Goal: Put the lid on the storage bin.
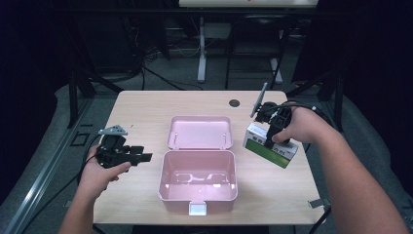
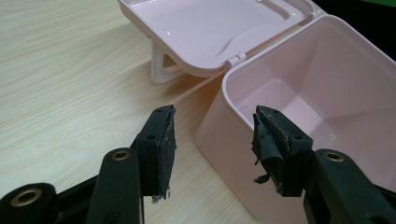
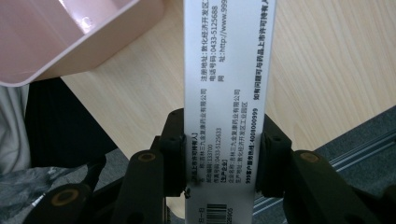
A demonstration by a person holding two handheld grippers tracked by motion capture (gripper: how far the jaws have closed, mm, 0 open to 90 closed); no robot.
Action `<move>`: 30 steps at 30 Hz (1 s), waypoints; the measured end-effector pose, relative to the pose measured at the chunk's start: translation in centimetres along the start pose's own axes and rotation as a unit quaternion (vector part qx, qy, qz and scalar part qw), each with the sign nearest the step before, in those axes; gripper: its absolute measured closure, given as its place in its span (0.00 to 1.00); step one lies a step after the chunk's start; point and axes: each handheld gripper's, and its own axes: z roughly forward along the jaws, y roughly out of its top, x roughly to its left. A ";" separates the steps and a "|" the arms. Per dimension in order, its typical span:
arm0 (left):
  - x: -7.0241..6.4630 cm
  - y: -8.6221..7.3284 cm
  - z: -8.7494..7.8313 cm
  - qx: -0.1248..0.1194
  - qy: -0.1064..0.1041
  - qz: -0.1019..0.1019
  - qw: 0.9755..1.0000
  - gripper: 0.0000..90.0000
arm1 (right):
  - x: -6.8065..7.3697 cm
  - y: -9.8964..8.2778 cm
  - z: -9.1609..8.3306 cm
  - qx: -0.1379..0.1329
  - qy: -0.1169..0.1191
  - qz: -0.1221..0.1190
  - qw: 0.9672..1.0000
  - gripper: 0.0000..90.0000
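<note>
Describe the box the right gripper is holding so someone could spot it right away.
Find the open pink case mid-table. Just right of it, the right gripper clamps a small white carton. Its green side and black printed text set it apart from the plain pink case.

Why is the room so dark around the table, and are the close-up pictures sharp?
High view: light falls on the wooden table alone, the surroundings stay nearly black, and the pink storage box shows glare inside. Left gripper view: the box wall looks soft and washed out. Right gripper view: print on the white carton reads sharply between the right gripper jaws, though its near end blurs.
</note>
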 end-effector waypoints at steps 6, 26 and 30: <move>0.0 0.0 0.0 -0.001 0.000 0.000 1.000 0.54 | 1.2 0.7 -0.4 -0.001 0.004 -0.028 1.000 0.68; 0.1 0.0 -0.3 -0.003 0.001 -0.002 1.000 0.55 | 5.9 4.1 -1.3 -0.003 0.019 -0.116 0.993 0.68; 0.1 0.0 -0.3 -0.003 0.001 -0.002 1.000 0.55 | 6.8 4.7 -1.4 -0.004 0.021 -0.132 0.991 0.68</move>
